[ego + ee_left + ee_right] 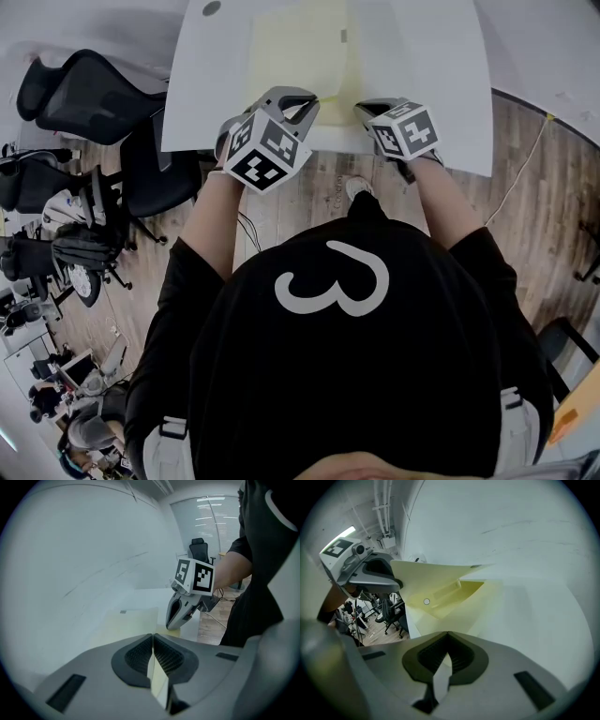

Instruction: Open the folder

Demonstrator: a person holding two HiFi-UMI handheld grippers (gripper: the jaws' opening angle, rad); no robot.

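Pinching the near edge of the folder (pixel 300 47) at the top middle of the head view, both tools work the same pale yellow sleeve, which lies on the white table (pixel 431 66) with its opening edge toward the person. The left gripper (pixel 153 656) has its jaws pressed together on a thin pale sheet, the top cover (pixel 433 581). In the right gripper view that cover stands raised at the upper left like a tent flap, showing the yellow inside with its pocket. The right gripper (pixel 447 663) sits just beside it, jaws also closed with a pale strip between the pads, by the look of it the bottom leaf, held so the folder keeps to the table while the cover is lifted. I judge the opening begun but far from flat
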